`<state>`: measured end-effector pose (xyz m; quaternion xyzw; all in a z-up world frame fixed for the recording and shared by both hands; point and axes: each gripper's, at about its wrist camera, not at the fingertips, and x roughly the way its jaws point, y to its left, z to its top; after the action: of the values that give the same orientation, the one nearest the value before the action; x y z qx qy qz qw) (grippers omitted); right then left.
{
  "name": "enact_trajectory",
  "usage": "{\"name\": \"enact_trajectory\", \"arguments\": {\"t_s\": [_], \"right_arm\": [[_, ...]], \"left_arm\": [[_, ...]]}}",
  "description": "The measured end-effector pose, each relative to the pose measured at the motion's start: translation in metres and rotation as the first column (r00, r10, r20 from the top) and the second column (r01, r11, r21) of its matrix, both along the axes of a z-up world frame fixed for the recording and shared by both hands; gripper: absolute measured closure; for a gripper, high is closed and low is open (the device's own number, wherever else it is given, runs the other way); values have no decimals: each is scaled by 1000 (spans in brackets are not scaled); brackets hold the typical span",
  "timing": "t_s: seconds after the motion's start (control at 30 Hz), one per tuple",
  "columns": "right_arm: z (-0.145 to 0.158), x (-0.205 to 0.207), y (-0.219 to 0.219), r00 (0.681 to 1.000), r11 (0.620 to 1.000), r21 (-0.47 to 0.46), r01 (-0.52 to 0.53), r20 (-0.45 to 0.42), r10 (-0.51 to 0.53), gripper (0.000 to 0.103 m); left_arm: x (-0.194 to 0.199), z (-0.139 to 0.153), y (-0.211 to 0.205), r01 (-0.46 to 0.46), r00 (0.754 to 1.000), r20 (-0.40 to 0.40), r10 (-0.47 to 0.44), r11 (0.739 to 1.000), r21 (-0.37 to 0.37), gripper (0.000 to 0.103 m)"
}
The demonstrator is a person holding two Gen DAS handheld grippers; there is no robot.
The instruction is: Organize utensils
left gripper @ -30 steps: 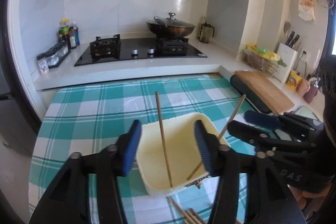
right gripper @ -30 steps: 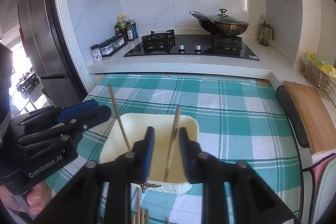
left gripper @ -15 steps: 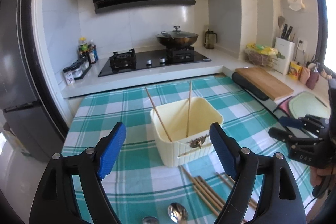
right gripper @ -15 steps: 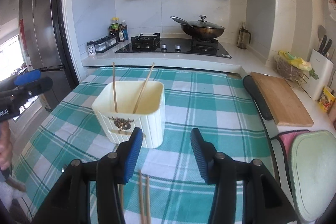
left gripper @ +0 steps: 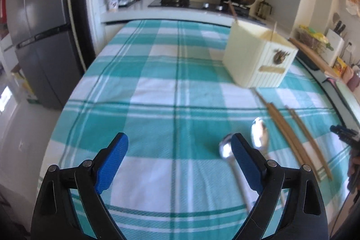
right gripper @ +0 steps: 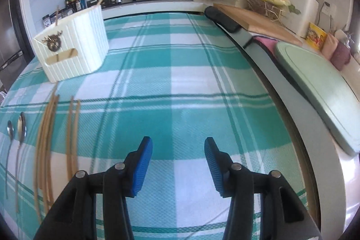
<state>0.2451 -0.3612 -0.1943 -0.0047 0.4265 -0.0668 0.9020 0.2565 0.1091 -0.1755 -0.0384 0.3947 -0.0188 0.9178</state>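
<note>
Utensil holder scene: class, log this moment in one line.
left claw: opening, empty | right claw: open, empty | holder: two chopsticks | cloth: spoons, chopsticks

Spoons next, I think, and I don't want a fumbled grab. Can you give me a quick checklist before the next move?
1. Left gripper empty, jaws opening: ok.
2. Right gripper empty, open: ok.
3. Spoons lying free on the cloth, beside the left gripper's right finger, not between its fingers: not ok.
4. Loose chopsticks lie apart from the spoons: ok.
5. Cream holder upright, two chopsticks in it: ok.
</note>
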Motion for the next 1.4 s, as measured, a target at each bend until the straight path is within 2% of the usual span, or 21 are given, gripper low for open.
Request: {"name": "enact_trajectory", "arguments": {"t_s": [0.1, 0.2, 0.37, 0.4, 0.43, 0.47, 0.53, 0.63, 0.9, 1.4], "right_arm": [[-16, 5, -6, 999, 1000, -11, 27, -29, -27, 54], [-22, 9, -6, 999, 999, -11, 47, -18, -47, 53], [-22, 15, -14, 995, 995, 13, 95, -22, -95, 37], [-22, 14, -16, 995, 995, 26, 96, -20, -95, 30], [-24, 14, -17, 995, 995, 41, 92, -29, -91, 9], [-28, 18, -18, 997, 995, 65, 72, -46, -69, 0], [-30, 21, -9, 997, 999, 18, 51, -63, -49, 0], [-30, 20, -11, 997, 998, 40, 52, -58, -50, 0], [-31, 21, -9, 997, 998, 33, 52, -60, -50, 0], [-31, 21, -9, 997, 998, 32, 51, -60, -49, 0]], "left_arm": [[1, -24, 9, -14, 1000, -21, 14, 1000, 6, 10], [4, -37, 12, -15, 1000, -20, 15, 1000, 26, 10], [11, -54, 15, -17, 998, -52, 18, 1000, 15, 10], [9, -53, 18, -27, 999, -44, 27, 1000, 2, 10], [8, -52, 22, -38, 999, -38, 38, 999, -18, 10], [7, -53, 26, -49, 998, -40, 47, 998, -38, 10], [8, -56, 36, -77, 996, -59, 73, 994, -76, 10], [8, -58, 42, -96, 994, -64, 89, 989, -112, 9], [14, -61, 30, -91, 992, -93, 88, 995, -27, 7], [16, -63, 27, -86, 991, -106, 85, 996, 1, 5]]}}
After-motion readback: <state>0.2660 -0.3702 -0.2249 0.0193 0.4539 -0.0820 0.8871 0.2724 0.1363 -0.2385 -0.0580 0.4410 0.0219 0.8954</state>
